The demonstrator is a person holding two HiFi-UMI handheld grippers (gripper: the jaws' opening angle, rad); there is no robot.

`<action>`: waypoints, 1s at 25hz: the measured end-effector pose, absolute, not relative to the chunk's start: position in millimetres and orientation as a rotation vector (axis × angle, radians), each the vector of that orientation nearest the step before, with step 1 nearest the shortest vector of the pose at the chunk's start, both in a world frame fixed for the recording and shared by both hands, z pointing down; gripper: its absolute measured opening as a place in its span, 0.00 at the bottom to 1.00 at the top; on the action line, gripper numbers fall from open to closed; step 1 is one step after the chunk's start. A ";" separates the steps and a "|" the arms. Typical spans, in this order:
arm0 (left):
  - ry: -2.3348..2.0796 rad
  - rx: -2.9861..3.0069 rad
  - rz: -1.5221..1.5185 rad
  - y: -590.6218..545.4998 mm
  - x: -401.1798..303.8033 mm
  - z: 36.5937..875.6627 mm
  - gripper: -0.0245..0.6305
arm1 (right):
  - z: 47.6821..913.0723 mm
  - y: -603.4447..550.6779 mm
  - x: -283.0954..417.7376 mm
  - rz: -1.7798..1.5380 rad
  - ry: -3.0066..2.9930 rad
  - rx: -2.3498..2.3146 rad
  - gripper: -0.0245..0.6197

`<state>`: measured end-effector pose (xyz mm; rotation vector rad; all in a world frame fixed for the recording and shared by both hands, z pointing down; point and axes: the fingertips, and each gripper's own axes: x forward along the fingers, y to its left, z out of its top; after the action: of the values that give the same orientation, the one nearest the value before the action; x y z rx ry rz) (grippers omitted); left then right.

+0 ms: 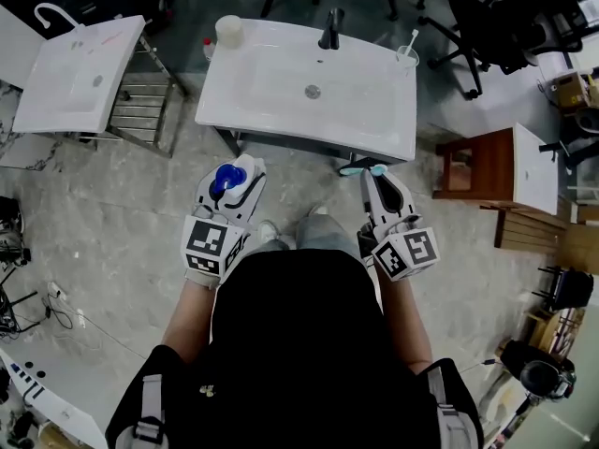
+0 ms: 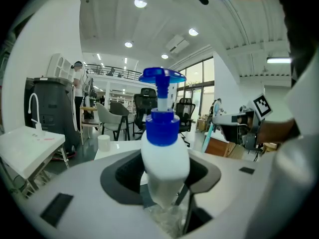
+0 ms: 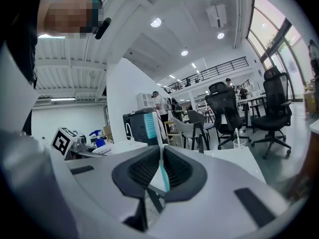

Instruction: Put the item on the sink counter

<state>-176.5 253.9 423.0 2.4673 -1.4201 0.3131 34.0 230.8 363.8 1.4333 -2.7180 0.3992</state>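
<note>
My left gripper [image 1: 236, 178] is shut on a white pump bottle with a blue cap [image 1: 225, 181], held upright; the left gripper view shows the bottle [image 2: 164, 153] wedged between the jaws. My right gripper [image 1: 377, 181] is shut on a teal-and-white toothbrush [image 1: 363, 169], whose bristle head [image 3: 149, 126] stands up between the jaws in the right gripper view. Both grippers hover above the floor just in front of the white sink counter [image 1: 374, 120], with its drain [image 1: 313, 91] and black faucet [image 1: 329, 30].
On the counter stand a white cup [image 1: 229, 31] at the back left and a clear glass with a stick [image 1: 407, 54] at the back right. A second white sink [image 1: 80, 73] is at left. A wooden cabinet [image 1: 491, 166] sits at right, office chairs beyond.
</note>
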 end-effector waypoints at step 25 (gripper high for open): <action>-1.560 2.326 0.354 81.1 -147.1 432.5 0.37 | 371.0 29.2 50.0 0.552 -2.842 1.218 0.11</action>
<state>-147.1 81.1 432.5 2.3256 -1.5600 0.3543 50.0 29.2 371.0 1.2179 -2.8424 0.5518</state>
